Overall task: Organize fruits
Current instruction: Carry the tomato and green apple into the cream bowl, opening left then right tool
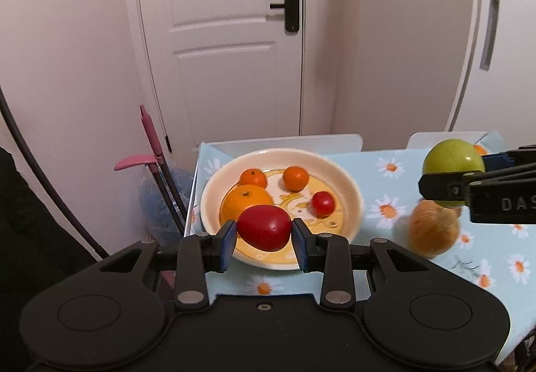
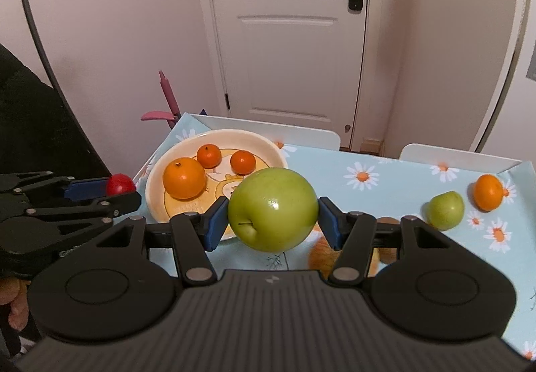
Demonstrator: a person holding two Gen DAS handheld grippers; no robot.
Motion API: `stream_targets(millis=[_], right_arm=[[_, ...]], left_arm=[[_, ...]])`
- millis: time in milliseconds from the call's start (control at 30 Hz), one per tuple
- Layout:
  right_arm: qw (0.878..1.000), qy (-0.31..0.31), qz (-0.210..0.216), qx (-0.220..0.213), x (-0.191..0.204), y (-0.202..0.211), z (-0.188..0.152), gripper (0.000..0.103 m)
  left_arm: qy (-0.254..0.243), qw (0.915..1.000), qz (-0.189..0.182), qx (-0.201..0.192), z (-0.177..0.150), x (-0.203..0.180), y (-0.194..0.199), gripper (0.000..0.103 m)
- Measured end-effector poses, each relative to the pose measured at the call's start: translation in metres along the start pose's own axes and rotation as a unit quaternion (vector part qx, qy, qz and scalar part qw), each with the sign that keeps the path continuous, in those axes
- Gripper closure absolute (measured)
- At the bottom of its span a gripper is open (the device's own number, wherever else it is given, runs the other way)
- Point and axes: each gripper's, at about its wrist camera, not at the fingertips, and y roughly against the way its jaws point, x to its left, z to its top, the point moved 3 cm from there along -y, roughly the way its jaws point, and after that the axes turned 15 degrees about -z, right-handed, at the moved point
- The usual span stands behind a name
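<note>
My left gripper (image 1: pixel 264 236) is shut on a red tomato (image 1: pixel 264 227) and holds it over the near rim of the cream plate (image 1: pixel 351 194). The plate holds a large orange (image 1: pixel 241 199), two small tangerines (image 1: pixel 295 178) and a small tomato (image 1: pixel 323 203). My right gripper (image 2: pixel 273 221) is shut on a big green apple (image 2: pixel 273 209) above the table, right of the plate (image 2: pixel 154 181). A blurred orange-brown fruit (image 1: pixel 433 228) lies on the cloth under it.
The table wears a blue daisy cloth (image 2: pixel 395 177). A small green apple (image 2: pixel 445 210) and a tangerine (image 2: pixel 489 191) lie at its right. White chair backs (image 2: pixel 301 132) stand behind the table. A white door (image 1: pixel 227 37) and a pink broom (image 1: pixel 152 144) are beyond.
</note>
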Motion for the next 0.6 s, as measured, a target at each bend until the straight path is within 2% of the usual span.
stream_targets(millis=[367,567,600], right_arm=[[1.000,0.018,0.003,0.024,0.024,-0.053,0.000,0.031],[0.999,0.022,0.005,0.035,0.024,-0.069,0.002,0.031],[0.999,0.023,0.005,0.036,0.023,-0.070,0.003,0.031]], left_arm=[[0.009,0.9990,0.000,0.043,-0.010,0.028,-0.061,0.064],[0.012,0.9982,0.001,0.059,-0.012,0.032,-0.076,0.063],[0.013,0.9982,0.001,0.059,-0.012,0.032,-0.076,0.057]])
